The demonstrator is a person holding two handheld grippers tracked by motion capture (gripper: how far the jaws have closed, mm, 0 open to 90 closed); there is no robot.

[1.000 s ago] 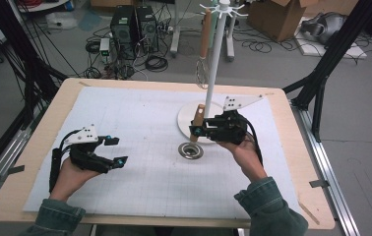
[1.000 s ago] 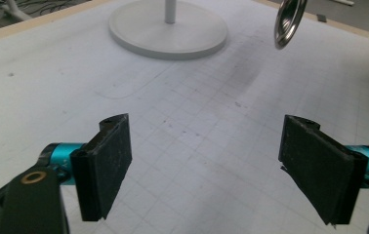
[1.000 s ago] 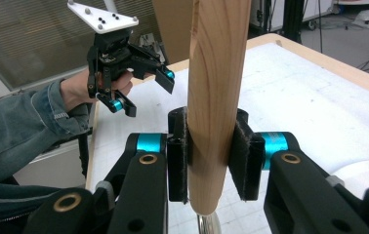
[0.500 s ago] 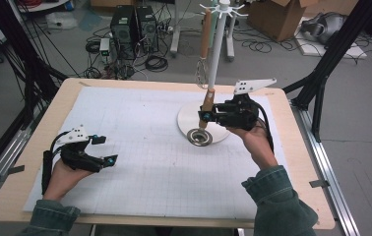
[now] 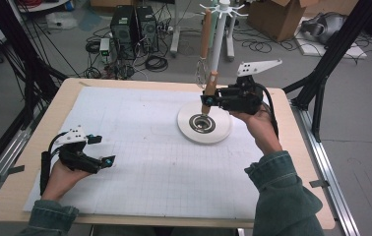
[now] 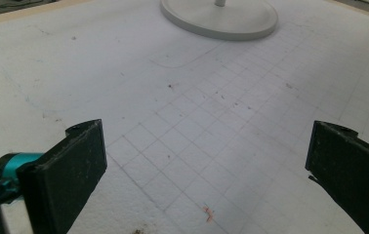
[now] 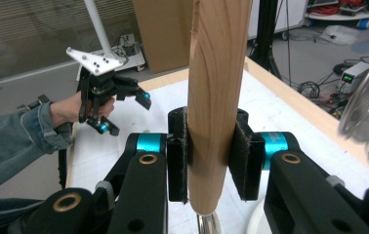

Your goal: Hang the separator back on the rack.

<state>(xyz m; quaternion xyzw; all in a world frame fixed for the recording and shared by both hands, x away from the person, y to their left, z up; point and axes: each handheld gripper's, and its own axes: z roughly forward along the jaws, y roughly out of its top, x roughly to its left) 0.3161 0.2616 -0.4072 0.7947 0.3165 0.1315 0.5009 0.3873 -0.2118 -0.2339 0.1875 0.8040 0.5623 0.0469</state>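
Right gripper (image 5: 209, 102) is being kept clamped on one wooden whisk handle (image 7: 216, 97); left gripper (image 5: 106, 160), jaws just opened wide, empty, near table edge (image 5: 7, 196).

A light brown wooden handle (image 7: 216, 97) sat between black pads with teal fittings on the right gripper (image 7: 211, 161), above a white round stand base (image 5: 204, 124) and a white mat (image 5: 139, 147) ruled in a faint grey grid
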